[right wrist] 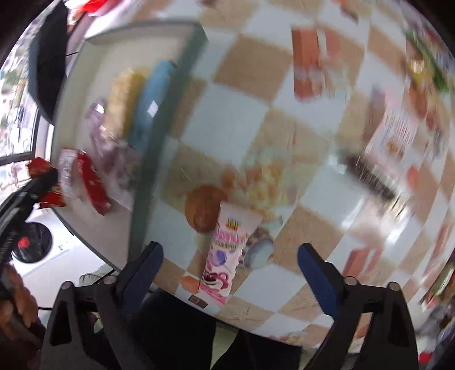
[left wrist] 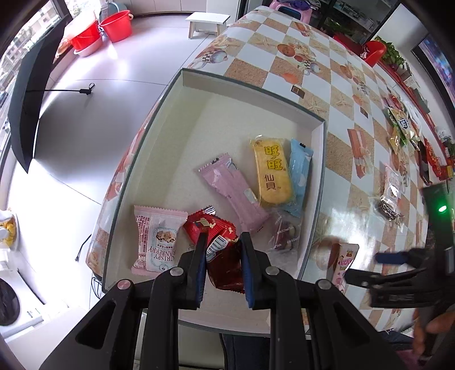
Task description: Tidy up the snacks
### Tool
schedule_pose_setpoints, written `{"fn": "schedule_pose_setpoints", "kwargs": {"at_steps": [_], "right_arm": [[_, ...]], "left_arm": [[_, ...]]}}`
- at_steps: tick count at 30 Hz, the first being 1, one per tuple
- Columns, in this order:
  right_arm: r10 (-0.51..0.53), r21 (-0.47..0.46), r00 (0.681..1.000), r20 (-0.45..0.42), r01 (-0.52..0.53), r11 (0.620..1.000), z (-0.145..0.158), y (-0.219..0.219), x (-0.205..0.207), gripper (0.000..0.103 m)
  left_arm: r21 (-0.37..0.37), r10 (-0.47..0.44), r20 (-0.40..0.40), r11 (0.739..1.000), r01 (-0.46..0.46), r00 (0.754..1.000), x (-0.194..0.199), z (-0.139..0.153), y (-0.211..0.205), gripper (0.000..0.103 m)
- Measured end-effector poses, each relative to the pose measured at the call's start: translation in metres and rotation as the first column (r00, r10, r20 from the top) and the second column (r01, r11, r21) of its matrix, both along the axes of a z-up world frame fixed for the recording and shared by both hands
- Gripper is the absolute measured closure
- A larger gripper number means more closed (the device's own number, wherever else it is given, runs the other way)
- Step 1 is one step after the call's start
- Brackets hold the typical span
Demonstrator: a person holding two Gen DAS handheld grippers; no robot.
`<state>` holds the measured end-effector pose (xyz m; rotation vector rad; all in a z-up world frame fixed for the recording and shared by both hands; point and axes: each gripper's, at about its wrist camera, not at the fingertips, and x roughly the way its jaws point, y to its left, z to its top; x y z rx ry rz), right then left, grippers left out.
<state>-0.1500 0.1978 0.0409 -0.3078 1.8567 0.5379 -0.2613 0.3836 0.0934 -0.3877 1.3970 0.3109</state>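
Observation:
A shallow white box (left wrist: 250, 91) lies at the corner of the checkered table (left wrist: 338, 119). It holds a pink cranberry packet (left wrist: 155, 239), a long pink packet (left wrist: 233, 190), a yellow rice cracker (left wrist: 273, 170), a blue packet (left wrist: 298, 176) and a clear packet (left wrist: 284, 236). My left gripper (left wrist: 223, 242) hangs over the box's near end, shut on a red snack packet (left wrist: 224, 270). Another red packet (right wrist: 91, 182) lies under it in the box. My right gripper (right wrist: 230, 250) stands open above a pink stick-snack packet (right wrist: 219, 279), which lies on the table right of the box. Nothing is between its fingers.
A heap of loose snacks (left wrist: 403, 128) sits at the table's far right, and a clear bag of dark pieces (left wrist: 389, 205) lies nearer. The table edge runs just beside the box. Beyond it on the floor are a black umbrella (left wrist: 28, 94) and red buckets (left wrist: 116, 25).

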Motion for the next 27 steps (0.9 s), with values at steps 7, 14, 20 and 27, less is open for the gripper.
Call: {"fn": "schedule_pose_setpoints", "kwargs": {"at_steps": [7,14,20,27], "right_arm": [[0.114,-0.103,0.991,0.073,-0.106,0.989,-0.027,0.020,-0.036,0.076],[0.036,0.026,0.997,0.073,-0.038,0.999,0.007,-0.002,-0.016,0.091],[0.036,0.135,0.990,0.136,-0.055,0.989,0.055,0.009,0.008,0.102],[0.030,0.050,0.998,0.058,-0.033,0.998,0.032,0.018,0.018,0.031]], "left_arm": [[0.019,-0.053,-0.048,0.998,0.054,0.997,0.000,-0.013,-0.006,0.079],[0.009,-0.029,-0.022,1.000,0.029,0.999,-0.001,-0.013,-0.001,0.079],[-0.007,-0.009,-0.012,1.000,0.009,1.000,-0.001,-0.014,0.007,0.079],[-0.016,-0.001,-0.019,1.000,0.001,1.000,-0.005,-0.016,0.011,0.079]]}}
